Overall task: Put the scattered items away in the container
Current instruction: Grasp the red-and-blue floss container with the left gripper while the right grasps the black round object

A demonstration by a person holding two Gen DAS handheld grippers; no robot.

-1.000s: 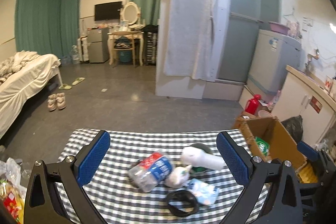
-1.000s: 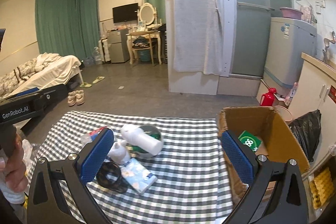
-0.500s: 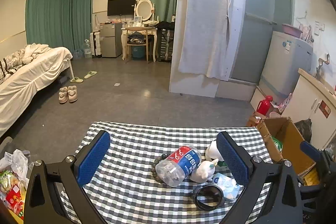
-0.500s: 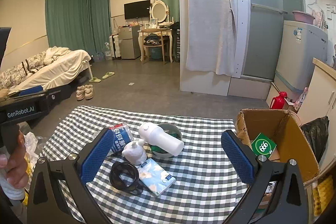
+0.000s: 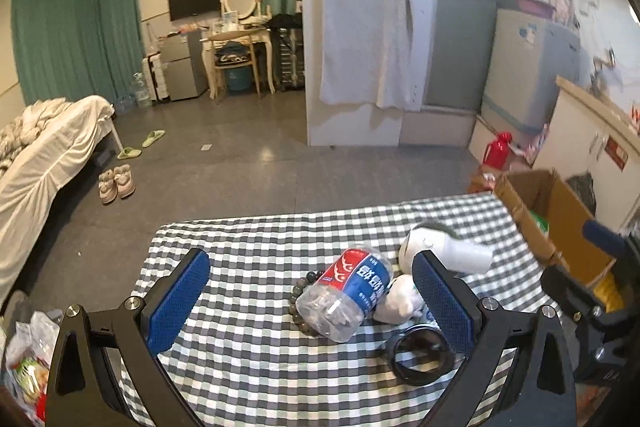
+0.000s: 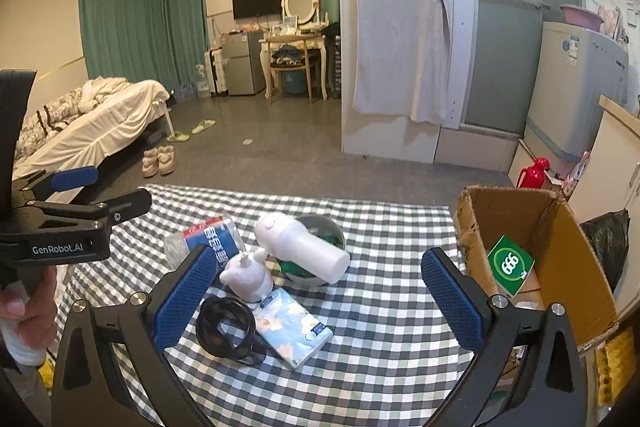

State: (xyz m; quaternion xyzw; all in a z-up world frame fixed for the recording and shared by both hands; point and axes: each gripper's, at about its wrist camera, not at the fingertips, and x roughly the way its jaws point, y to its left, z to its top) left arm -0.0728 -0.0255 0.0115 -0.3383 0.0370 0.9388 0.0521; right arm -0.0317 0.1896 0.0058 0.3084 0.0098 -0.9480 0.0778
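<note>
Both grippers I'm running, left gripper [image 5: 310,293] and right gripper [image 6: 320,285], hang spread wide, holding nothing. Crushed clear plastic bottle with red-blue label [image 5: 346,293] lies sideways mid checkered tablecloth [image 6: 384,307], touching dark bead bracelet [image 5: 299,301]. Brown cardboard box [image 6: 576,267] sits open-topped at cloth's right edge; bare cloth between.

On the table [image 6: 392,307], toward its left half: plastic bottle [image 6: 208,239] lying on its side at far left, bead bracelet [image 5: 300,303] touching it, small figurine [image 6: 246,273] just right of the bottle, white cylindrical device [image 6: 300,247] resting across a bowl [image 6: 320,231] behind the figurine. Nearer the camera: coiled cable [image 6: 228,327], tissue packet [image 6: 292,327] touching it on the right. Cardboard box [image 6: 580,267] at the table's right edge, card [image 6: 510,265] inside.
</note>
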